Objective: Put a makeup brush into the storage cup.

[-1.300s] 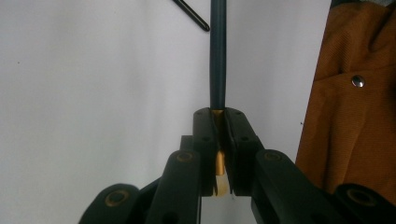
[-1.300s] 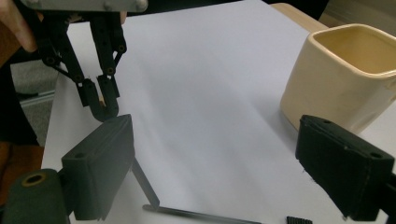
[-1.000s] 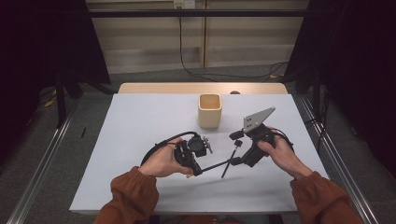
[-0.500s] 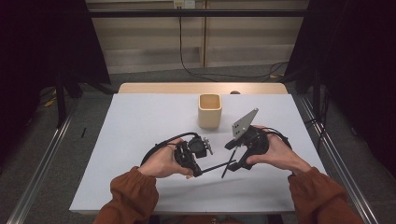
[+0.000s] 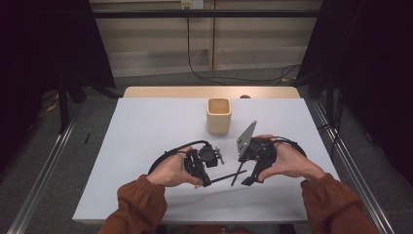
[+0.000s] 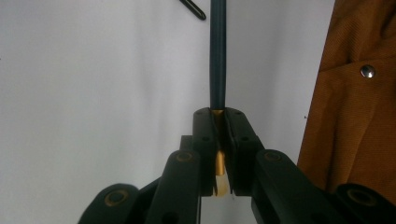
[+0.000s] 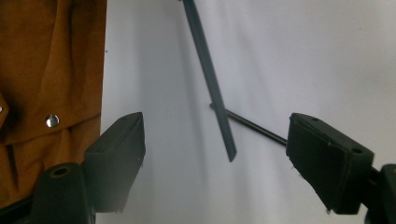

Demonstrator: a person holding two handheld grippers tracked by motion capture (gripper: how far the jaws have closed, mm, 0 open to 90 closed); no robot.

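Sleeves, rust-coloured, come in at the near edge of the table (image 5: pixel 146 136), w/ both hands low over the white top. Left gripper (image 5: pixel 204 178) is pressed together on a dark stick (image 6: pixel 217 56), pinching it at its gold-banded end, & the stick runs out flat toward the right hand just above the table; same place as a sec ago, no shift. Right gripper (image 5: pixel 246 178) is what changed: a sec ago it sat further right & back w/ its grey plate tilted up, now it has swung in toward the middle, beside the left one, its jaws spread wide, having just been opening a bit more, w/ nothing pinched. Between those spread jaws, in the right gripper view, a second dark stick (image 7: pixel 210 79) lies on the table crossing the thin end of the held one. Judging by that, the right side is lining up to take the loose stick; grab not yet made. Further back a tan cup (image 5: pixel 218 115) stands upright mid-table, well apart from both – prob. where the sticks go.
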